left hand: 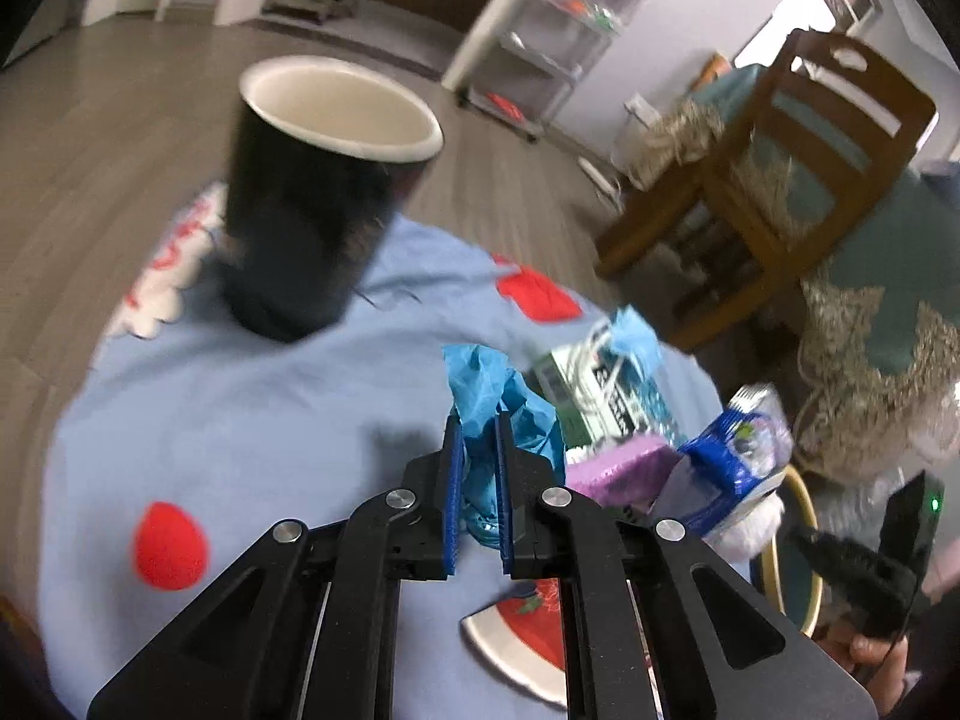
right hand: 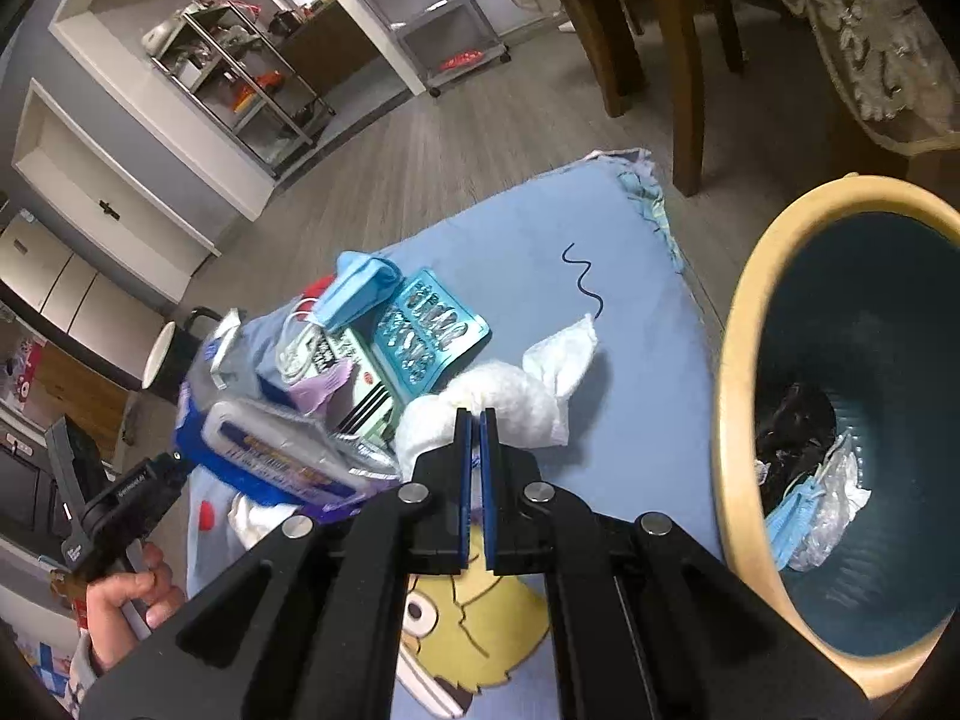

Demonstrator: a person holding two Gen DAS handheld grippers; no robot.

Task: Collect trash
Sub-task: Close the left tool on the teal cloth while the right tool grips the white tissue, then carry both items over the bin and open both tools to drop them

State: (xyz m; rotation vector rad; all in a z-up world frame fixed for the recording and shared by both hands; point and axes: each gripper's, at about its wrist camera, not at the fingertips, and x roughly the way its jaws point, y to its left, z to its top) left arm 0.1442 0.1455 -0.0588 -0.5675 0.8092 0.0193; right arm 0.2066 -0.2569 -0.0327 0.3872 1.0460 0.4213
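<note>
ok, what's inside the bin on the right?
In the bin: a blue face mask, crumpled clear plastic and something dark behind them. The bin's near wall hides the bottom, so anything lower can't be seen.

Wooden chair (left hand: 798, 180) — wheeled shelf cart (right hand: 438, 18) beyond.

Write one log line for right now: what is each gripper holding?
left gripper: shut on blue crumpled wrapper | right gripper: shut on white tissue wad | bin: beside blanket, some trash inside
</note>
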